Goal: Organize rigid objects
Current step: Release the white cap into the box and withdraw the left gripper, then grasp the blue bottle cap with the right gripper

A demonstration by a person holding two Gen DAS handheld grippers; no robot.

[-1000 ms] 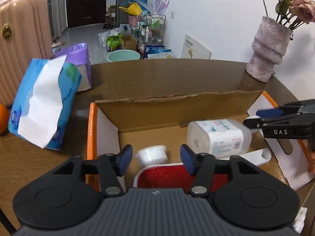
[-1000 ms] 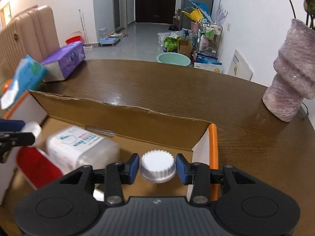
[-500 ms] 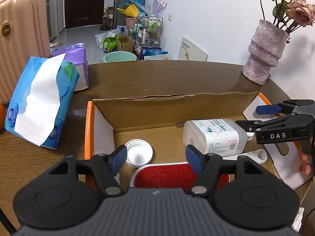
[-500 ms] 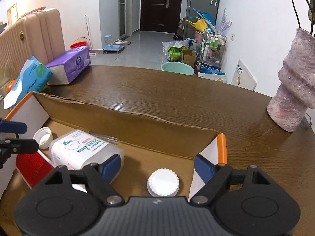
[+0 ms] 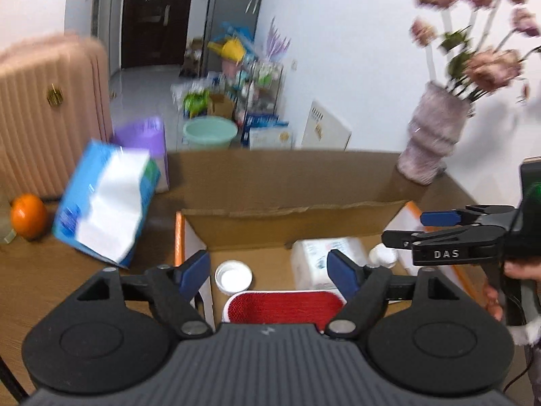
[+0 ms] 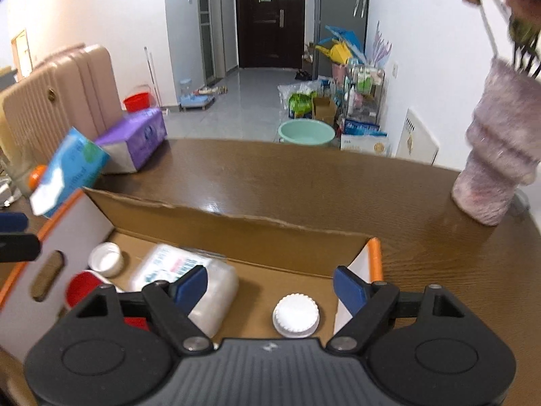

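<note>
1. Above the cardboard box (image 6: 236,237), the right gripper (image 6: 270,287) hangs with jaws spread wide, pinching nothing; a ridged white cap (image 6: 296,315) lies on the box floor below the gap.
2. Left gripper (image 5: 268,270): jaws opening, empty; an upturned white lid (image 5: 234,276) and a red brush (image 5: 284,306) lie in the box beneath.
3. A clear bottle (image 6: 184,275) lies on its side mid-box.
4. On the tabletop (image 6: 304,182) beyond: vase (image 6: 497,165) far right, blue tissue pack (image 5: 104,203) left.

flowers (image 5: 473,34) blurred, red brush (image 5: 284,306) half hidden
</note>
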